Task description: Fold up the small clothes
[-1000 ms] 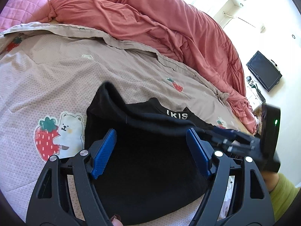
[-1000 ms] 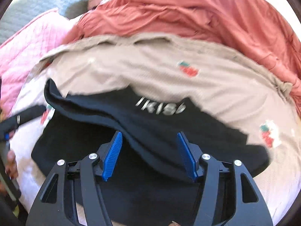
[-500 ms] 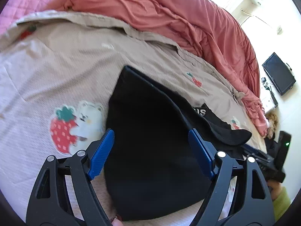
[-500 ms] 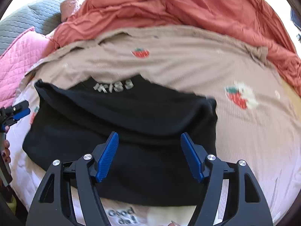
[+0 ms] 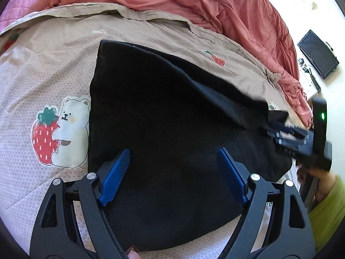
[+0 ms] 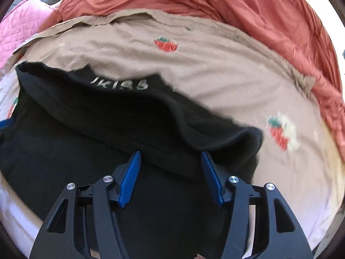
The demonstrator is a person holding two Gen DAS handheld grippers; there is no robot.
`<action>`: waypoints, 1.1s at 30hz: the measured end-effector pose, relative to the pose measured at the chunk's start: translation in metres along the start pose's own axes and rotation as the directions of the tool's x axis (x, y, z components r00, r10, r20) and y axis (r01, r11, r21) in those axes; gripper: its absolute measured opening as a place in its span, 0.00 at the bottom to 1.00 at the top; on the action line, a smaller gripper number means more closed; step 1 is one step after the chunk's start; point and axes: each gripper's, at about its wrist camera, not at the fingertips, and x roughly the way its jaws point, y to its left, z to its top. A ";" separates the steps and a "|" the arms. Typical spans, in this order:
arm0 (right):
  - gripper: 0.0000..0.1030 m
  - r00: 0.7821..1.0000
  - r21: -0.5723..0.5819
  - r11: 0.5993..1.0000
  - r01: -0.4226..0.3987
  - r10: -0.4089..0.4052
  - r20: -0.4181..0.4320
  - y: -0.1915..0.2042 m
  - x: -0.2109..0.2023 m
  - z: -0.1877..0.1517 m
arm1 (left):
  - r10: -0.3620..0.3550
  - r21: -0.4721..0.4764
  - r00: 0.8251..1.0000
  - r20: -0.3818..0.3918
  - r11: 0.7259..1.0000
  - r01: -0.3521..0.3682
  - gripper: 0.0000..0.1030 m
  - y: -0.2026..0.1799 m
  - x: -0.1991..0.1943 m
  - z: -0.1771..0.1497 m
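Observation:
A small black garment (image 5: 163, 116) lies on the beige strawberry-print bedspread (image 5: 54, 64), with its top layer folded over. In the right wrist view the garment (image 6: 107, 133) shows white lettering near its collar. My left gripper (image 5: 172, 164) is open and empty just above the garment's near part. My right gripper (image 6: 170, 166) is open and empty over the folded black edge. It also shows in the left wrist view (image 5: 280, 131) at the garment's right corner.
A rumpled red duvet (image 5: 215, 6) is heaped along the far side of the bed. A pink quilted pillow (image 6: 19, 26) lies at the far left. A dark monitor (image 5: 317, 54) stands beyond the bed at the right. A bear-and-strawberry print (image 5: 58, 133) sits left of the garment.
The folded black layer has spread farther across the garment. My right gripper has moved in toward the garment's right corner, its jaws narrower than before. My left gripper stays open above the near edge.

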 end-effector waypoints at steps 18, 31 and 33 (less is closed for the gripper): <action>0.66 0.997 0.255 0.966 -0.040 0.024 0.067 -0.085 -0.035 -0.066 | 0.066 -0.136 0.998 0.013 0.989 -0.064 0.75 0.039 -0.030 0.001; 0.55 0.954 0.389 0.871 -0.300 0.274 0.121 -0.099 -0.018 -0.105 | 0.010 -0.200 0.998 -0.055 0.980 -0.021 0.76 0.030 -0.020 -0.036; 0.55 0.951 0.390 0.868 -0.308 0.278 0.132 -0.097 -0.019 -0.113 | 0.024 -0.196 0.998 -0.057 0.980 -0.035 0.76 0.027 -0.018 -0.039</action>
